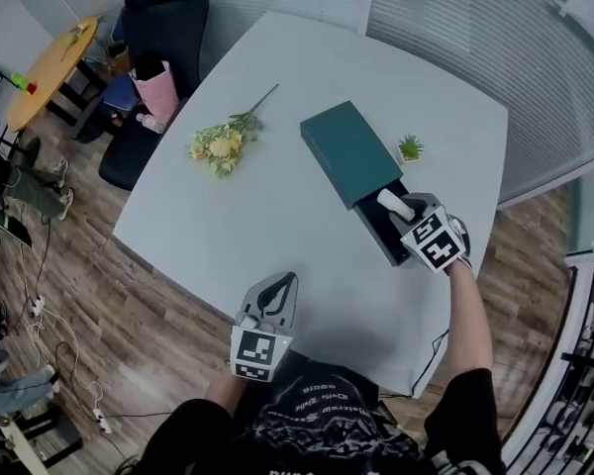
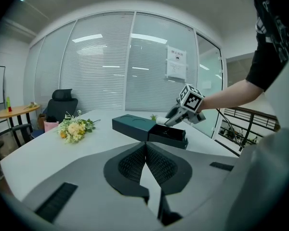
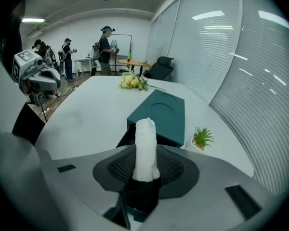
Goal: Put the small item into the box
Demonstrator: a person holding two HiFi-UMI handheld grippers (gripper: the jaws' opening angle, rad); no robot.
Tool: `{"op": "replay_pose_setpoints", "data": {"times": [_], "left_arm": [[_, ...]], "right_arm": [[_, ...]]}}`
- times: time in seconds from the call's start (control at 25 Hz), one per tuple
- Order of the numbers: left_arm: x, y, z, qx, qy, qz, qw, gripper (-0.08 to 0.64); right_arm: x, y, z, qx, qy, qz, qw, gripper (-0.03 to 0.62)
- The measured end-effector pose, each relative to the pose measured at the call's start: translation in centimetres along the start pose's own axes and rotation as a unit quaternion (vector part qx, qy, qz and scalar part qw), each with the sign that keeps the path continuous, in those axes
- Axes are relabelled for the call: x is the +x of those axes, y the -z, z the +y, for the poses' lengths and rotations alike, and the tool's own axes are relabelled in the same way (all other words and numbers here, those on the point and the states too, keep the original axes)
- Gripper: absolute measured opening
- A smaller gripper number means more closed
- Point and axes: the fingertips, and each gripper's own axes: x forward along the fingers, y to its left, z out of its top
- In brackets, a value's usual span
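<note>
Bouquet: one, yellow and white flowers (image 1: 221, 145), lying on the pale counter (image 1: 228, 236) at the left, stem end toward the box.
Left gripper: (image 1: 283, 287) low over the counter's near edge, well apart from the box; jaws pressed together with nothing between them.
Box: one, teal (image 1: 348, 149), flat on the counter, long axis running from far left to near right; its dark drawer (image 1: 384, 237) is slid out at the near end.
Small item: one white roll (image 1: 393, 204), over the open drawer; whether it touches the drawer cannot be told.
Item's axis: its long axis lies along the right gripper's jaws, free end pointing away from the hand toward the box's teal cover.
Right gripper: (image 1: 404, 210) tilted down over the drawer, jaws pinching the roll's lower end, most of the roll sticking out past them.
Potted plant: one, small and green (image 1: 410, 147), on the counter just beside the box's right side.
Grippers: two in all.
</note>
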Motion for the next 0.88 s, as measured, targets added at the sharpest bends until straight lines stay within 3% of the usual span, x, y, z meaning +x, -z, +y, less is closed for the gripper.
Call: {"op": "replay_pose_setpoints", "data": {"times": [0.28, 0.56, 0.88], "left_arm": [[0.0, 0.3, 0.9, -0.029, -0.007, -0.001, 0.9995, 0.017], [-0.4, 1.2, 1.5, -0.058, -0.008, 0.005, 0.9983, 0.017], [-1.0, 1.8, 2.3, -0.071, -0.023, 0.01, 0.9972, 0.017]], "right_arm": [[4.5, 2.1, 1.1, -0.048, -0.046, 0.063, 0.996, 0.137], [7.1, 2.1, 1.4, -0.1, -0.06, 0.096, 0.989, 0.138], [8.4, 2.7, 1.4, -0.088, -0.074, 0.113, 0.987, 0.144]]}}
